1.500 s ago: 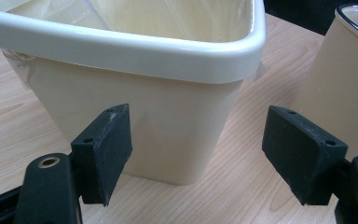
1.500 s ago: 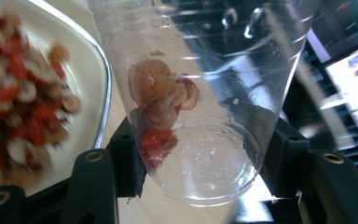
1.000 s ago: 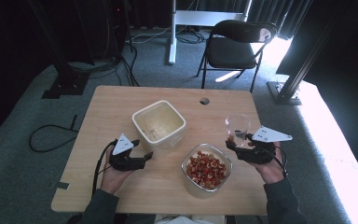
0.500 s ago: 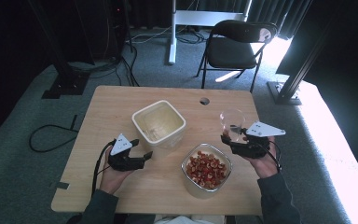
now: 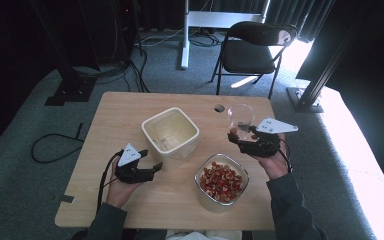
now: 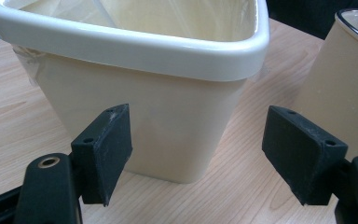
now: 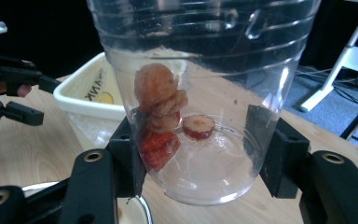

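My right gripper (image 5: pixel 236 136), clamped on the clear cup (image 5: pixel 241 119), has lifted toward the cream tub (image 5: pixel 170 132); my left gripper (image 5: pixel 156 168) stays open beside that tub.

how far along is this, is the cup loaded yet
Done: the clear cup has a few red fruit pieces inside. In hand: the right gripper clamps it. Left: the glass bowl looks full; the open left gripper faces the cream tub.
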Demonstrator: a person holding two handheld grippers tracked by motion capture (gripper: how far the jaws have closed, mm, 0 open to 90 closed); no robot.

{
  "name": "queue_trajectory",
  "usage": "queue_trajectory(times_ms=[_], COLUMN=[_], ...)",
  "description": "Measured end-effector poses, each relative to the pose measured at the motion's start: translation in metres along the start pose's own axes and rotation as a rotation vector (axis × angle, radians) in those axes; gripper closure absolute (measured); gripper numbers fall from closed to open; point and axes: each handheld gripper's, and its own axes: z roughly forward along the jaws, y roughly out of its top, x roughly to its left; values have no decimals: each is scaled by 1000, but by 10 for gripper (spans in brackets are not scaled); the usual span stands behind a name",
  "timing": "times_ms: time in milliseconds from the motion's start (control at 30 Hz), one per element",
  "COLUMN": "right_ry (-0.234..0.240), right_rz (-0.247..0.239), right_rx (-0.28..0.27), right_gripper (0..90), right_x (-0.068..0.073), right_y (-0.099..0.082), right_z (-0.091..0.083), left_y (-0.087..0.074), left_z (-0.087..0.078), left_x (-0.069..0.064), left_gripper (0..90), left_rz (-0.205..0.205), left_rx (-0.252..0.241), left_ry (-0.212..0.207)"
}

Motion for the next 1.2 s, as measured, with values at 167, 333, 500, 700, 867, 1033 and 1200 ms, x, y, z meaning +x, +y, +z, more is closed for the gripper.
queue_trajectory(times_ms=[167, 333, 500, 700, 867, 1033, 1200], right_ry=[19, 54, 74, 107, 137, 167, 195], right_rz=[-3, -1, -7, 2, 7, 1, 2], right_rx=[-4, 5, 27, 39, 45, 52, 69], right_gripper=[420, 419, 418, 417, 415, 415, 413], right_x=[-1, -1, -2, -5, -5, 0, 4], right_y=[10, 21, 31, 46, 55, 63, 71], right_z=[8, 17, 29, 43, 55, 67, 81], left_y=[0, -1, -1, -2, -2, -2, -1], left_z=[0, 0, 0, -1, -1, -2, -3], left_x=[0, 0, 0, 1, 1, 1, 2], left_gripper=[248, 248, 248, 248, 248, 248, 248], left_rz=[5, 3, 4, -1, -1, 1, 1], left_rx=[3, 4, 4, 2, 3, 1, -1], left_ry=[-1, -1, 0, 4, 3, 4, 4])
